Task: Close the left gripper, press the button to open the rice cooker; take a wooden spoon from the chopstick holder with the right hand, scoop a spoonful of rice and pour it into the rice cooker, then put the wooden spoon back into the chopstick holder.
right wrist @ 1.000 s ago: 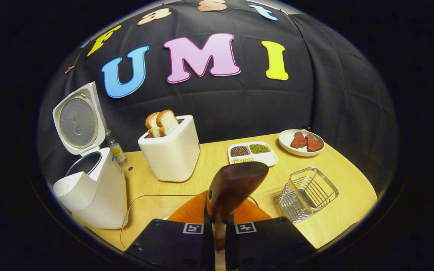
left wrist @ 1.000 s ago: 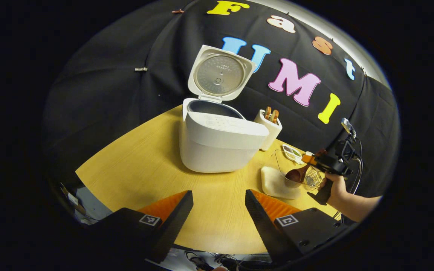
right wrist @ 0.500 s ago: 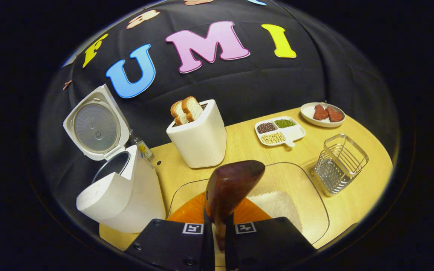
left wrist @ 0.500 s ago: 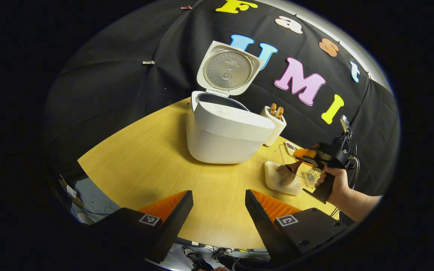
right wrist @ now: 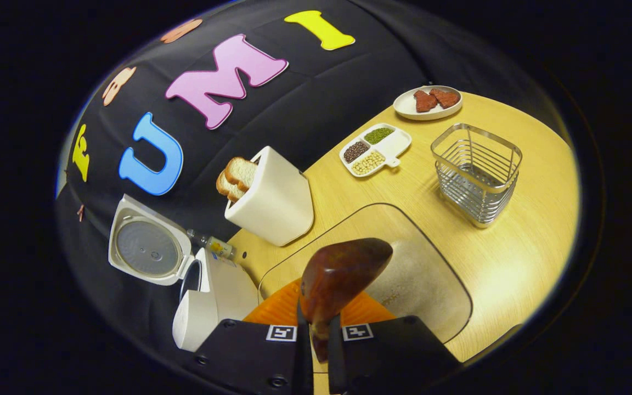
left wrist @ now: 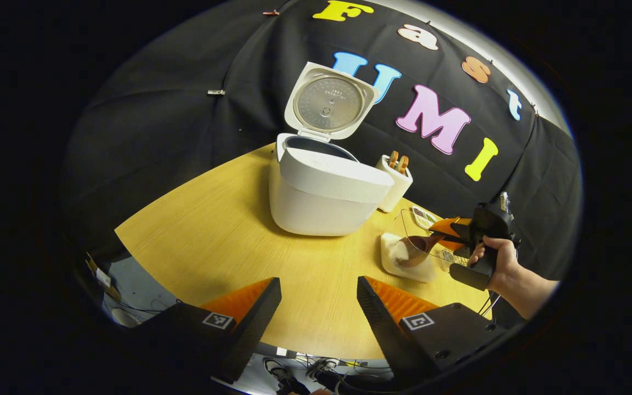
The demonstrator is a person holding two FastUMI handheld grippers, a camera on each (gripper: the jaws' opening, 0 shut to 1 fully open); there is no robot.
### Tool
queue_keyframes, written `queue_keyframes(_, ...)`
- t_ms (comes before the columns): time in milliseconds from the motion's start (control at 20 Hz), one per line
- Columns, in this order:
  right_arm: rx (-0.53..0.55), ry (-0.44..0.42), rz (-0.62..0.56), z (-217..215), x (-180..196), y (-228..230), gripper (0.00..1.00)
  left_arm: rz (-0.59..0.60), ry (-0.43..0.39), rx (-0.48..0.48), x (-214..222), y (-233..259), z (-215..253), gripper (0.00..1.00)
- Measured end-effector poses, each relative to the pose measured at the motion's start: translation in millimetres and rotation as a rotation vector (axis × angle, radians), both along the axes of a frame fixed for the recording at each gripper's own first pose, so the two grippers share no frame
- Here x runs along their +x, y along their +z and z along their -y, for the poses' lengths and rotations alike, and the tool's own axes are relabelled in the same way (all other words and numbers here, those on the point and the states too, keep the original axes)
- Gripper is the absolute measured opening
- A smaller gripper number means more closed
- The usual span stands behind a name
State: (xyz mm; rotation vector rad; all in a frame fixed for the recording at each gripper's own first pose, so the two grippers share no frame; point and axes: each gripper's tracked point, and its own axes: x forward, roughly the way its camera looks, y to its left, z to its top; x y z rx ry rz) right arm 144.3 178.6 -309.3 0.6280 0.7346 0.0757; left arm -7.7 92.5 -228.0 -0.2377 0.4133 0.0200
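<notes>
The white rice cooker (left wrist: 321,192) stands with its lid (left wrist: 329,104) swung up, and it sits low on the left as rice cooker (right wrist: 212,296). My left gripper (left wrist: 319,281) hovers open over the near table, nothing between its fingers. My right gripper (right wrist: 319,321) is shut on the handle of the dark wooden spoon (right wrist: 343,269). The spoon's bowl dips into the white rice (right wrist: 420,274) inside the clear container (right wrist: 360,225). Far off, a hand (left wrist: 500,263) holds that right gripper (left wrist: 450,230), the spoon (left wrist: 412,249) down in the rice container (left wrist: 406,263).
The empty wire chopstick holder (right wrist: 478,170) stands right of the container. A white toaster with bread slices (right wrist: 272,197), a divided dish of beans (right wrist: 376,149), a plate of red pieces (right wrist: 428,101) and a small bottle (right wrist: 212,241) sit farther back.
My right gripper has tipped down and rolled, bringing the spoon's bowl from above the container into the rice. My left gripper has stayed open and nearly still.
</notes>
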Motion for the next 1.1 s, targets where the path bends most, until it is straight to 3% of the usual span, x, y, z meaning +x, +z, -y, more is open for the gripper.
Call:
queue_keyframes(250, 0.023, -0.089, 0.004, 39, 1, 28, 0.15, 0.017, -0.012, 0.008, -4, 11, 8, 0.96)
queue_keyframes(550, 0.167, -0.218, -0.023, 62, 8, 78, 0.15, 0.045, -0.044, 0.043, -6, 26, 8, 0.96)
queue_keyframes(850, 0.249, -0.238, 0.021, 41, 23, 131, 0.16, 0.075, -0.052, 0.056, -6, 44, -7, 0.96)
queue_keyframes(1100, 0.365, -0.211, 0.029, -11, 40, 168, 0.15, 0.08, -0.036, 0.065, -6, 47, -19, 0.96)
